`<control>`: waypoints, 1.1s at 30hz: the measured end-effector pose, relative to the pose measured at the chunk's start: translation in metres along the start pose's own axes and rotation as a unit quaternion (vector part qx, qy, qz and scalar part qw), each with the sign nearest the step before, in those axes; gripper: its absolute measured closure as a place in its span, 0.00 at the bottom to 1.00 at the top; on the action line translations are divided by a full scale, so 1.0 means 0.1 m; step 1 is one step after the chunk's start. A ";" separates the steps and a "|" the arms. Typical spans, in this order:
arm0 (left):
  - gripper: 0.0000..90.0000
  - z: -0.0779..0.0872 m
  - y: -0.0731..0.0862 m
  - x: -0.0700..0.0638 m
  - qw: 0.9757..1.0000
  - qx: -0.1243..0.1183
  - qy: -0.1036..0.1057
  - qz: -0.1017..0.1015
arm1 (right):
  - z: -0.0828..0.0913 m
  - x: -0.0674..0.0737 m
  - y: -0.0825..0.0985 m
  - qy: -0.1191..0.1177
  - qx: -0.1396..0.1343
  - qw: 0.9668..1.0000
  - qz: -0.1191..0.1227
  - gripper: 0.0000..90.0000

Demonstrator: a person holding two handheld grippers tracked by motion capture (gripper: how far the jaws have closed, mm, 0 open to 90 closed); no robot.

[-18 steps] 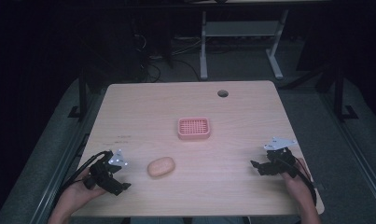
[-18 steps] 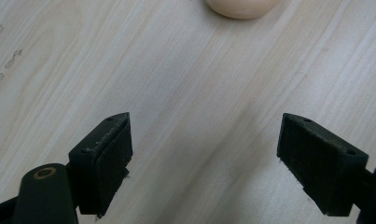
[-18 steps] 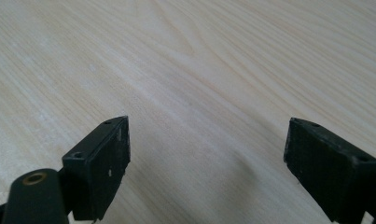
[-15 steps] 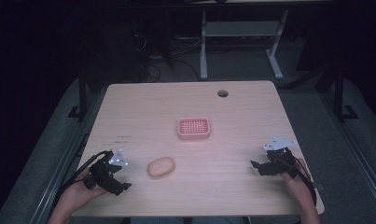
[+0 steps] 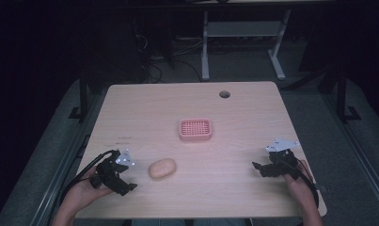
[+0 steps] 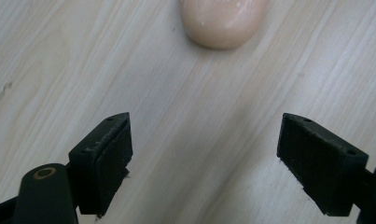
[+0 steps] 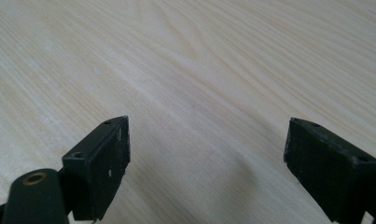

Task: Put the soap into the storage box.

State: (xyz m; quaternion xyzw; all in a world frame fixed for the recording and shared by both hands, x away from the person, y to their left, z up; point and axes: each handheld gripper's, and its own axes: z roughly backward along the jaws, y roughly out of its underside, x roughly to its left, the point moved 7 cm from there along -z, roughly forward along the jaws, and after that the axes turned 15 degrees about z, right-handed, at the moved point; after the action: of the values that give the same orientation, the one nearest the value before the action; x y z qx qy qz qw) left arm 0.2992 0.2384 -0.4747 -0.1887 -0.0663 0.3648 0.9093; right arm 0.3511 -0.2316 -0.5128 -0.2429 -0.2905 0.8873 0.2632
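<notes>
A peach oval soap bar lies on the wooden table near the front left. It also shows at the top of the left gripper view as the soap bar. A pink slotted soap dish sits at the table's middle. My left gripper rests at the front left, just left of the soap, open and holding nothing. In its own view the left gripper has its jaws wide apart over bare wood. My right gripper sits at the front right, open, and the right gripper has nothing between its jaws.
A round cable hole is near the table's far edge. Beyond the table stand white metal frame legs and loose cables on the dark floor. Each gripper is held by a hand near the front edge.
</notes>
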 end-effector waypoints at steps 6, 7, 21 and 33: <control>0.20 -0.05 -0.12 -0.06 1.000 0.005 0.007 -0.013 | 0.00 0.01 -0.01 -0.002 0.001 1.000 -0.001 0.15; 0.20 -0.06 -0.13 -0.07 1.000 0.006 0.008 -0.015 | 0.00 0.01 0.00 -0.002 0.000 1.000 -0.001 0.15; 0.23 -0.22 -0.42 -0.17 0.999 0.018 0.029 -0.031 | 0.01 -0.01 0.01 -0.002 -0.004 1.000 -0.007 0.15; 0.23 -0.34 -0.62 -0.23 0.998 0.028 0.048 -0.032 | 0.01 -0.01 0.01 -0.002 -0.004 1.000 -0.006 0.15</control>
State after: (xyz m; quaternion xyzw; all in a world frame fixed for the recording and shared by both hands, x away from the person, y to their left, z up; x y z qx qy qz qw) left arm 0.3308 0.1712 -0.4810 -0.1781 -0.0186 0.3280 0.9275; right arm 0.3509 -0.2333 -0.5123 -0.2401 -0.2965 0.8849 0.2670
